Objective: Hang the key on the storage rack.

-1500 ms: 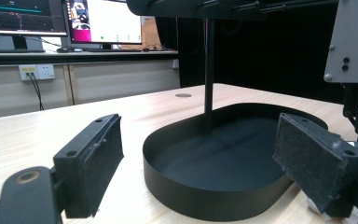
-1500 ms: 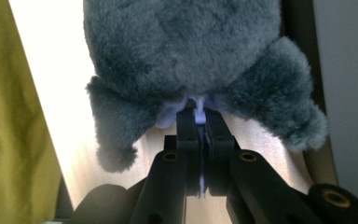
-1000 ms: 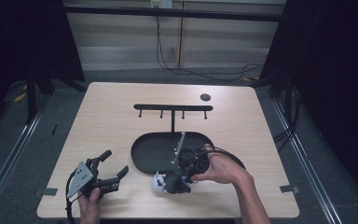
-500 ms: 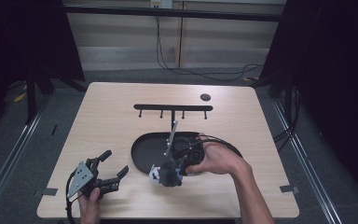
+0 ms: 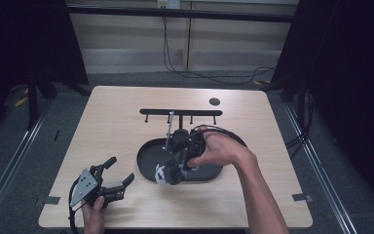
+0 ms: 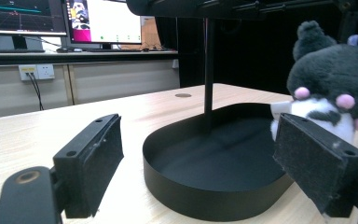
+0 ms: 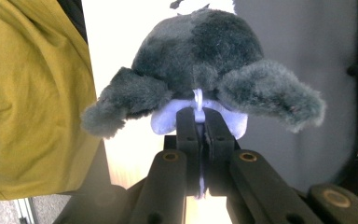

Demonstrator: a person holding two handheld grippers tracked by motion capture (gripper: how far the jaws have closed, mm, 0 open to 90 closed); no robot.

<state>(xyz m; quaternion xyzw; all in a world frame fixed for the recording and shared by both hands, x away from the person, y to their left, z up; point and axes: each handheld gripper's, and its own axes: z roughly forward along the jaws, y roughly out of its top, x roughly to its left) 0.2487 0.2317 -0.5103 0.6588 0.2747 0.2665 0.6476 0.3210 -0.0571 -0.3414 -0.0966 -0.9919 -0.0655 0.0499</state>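
Note:
A plush toy [image 5: 164, 174] with dark grey fur, a white face and pink spots hangs over the front edge of the black oval tray [image 5: 146, 155]. My right gripper [image 5: 175, 165] is shut on it from above. In the right gripper view the jaws [image 7: 198, 122] pinch a small white loop [image 7: 198, 100] and the pale fabric at the back of the toy [image 7: 205, 51]. My left gripper [image 5: 121, 170] rests open near the table's front left. Between its spread pads [image 6: 98, 154] I see the tray [image 6: 205, 200] and the toy [image 6: 331, 79] hanging at the right.
A black rack [image 5: 180, 112] with small hooks stands behind the tray; its post [image 6: 209, 70] rises at the tray's far side. A small dark disc [image 5: 215, 101] lies at the back right. A yellow garment [image 7: 28, 93] is close on the left of the right gripper view.
My right hand has lifted the plush toy off the table and carried it up over the tray's front edge. The left gripper has stayed where it was.

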